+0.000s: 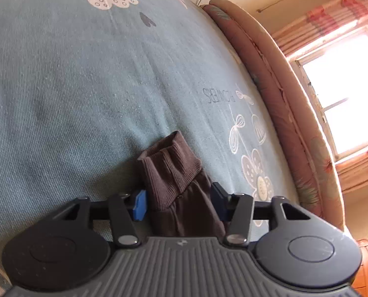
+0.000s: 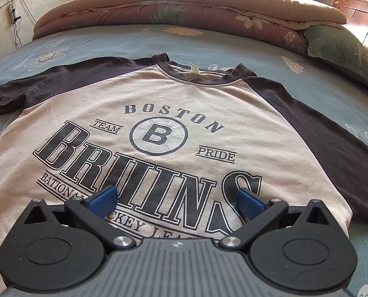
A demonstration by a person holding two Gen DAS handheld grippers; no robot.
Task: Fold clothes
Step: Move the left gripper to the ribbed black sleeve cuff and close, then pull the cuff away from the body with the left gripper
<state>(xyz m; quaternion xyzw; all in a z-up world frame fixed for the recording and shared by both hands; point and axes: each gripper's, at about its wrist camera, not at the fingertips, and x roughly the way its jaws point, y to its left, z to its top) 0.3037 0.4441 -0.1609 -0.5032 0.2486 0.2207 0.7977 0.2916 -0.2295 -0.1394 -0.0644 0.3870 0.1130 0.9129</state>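
A cream T-shirt (image 2: 159,94) with dark sleeves and a BOSTON BRUINS print lies flat, front up, on the blue bed sheet (image 2: 233,42). My right gripper (image 2: 176,199) hovers open over the shirt's lower print with nothing between its blue pads. In the left wrist view the dark brown ribbed sleeve cuff (image 1: 169,170) lies on the sheet (image 1: 72,86) between the pads of my left gripper (image 1: 179,201). The left pad (image 1: 140,205) is against the cuff's side. The cuff keeps its loose tube shape and does not look squeezed.
A folded floral quilt (image 2: 184,7) runs along the far side of the bed, also seen as the quilt (image 1: 270,74) beside a bright window (image 1: 344,86). A green pillow (image 2: 344,52) leans at the wooden headboard (image 2: 362,17) on the right.
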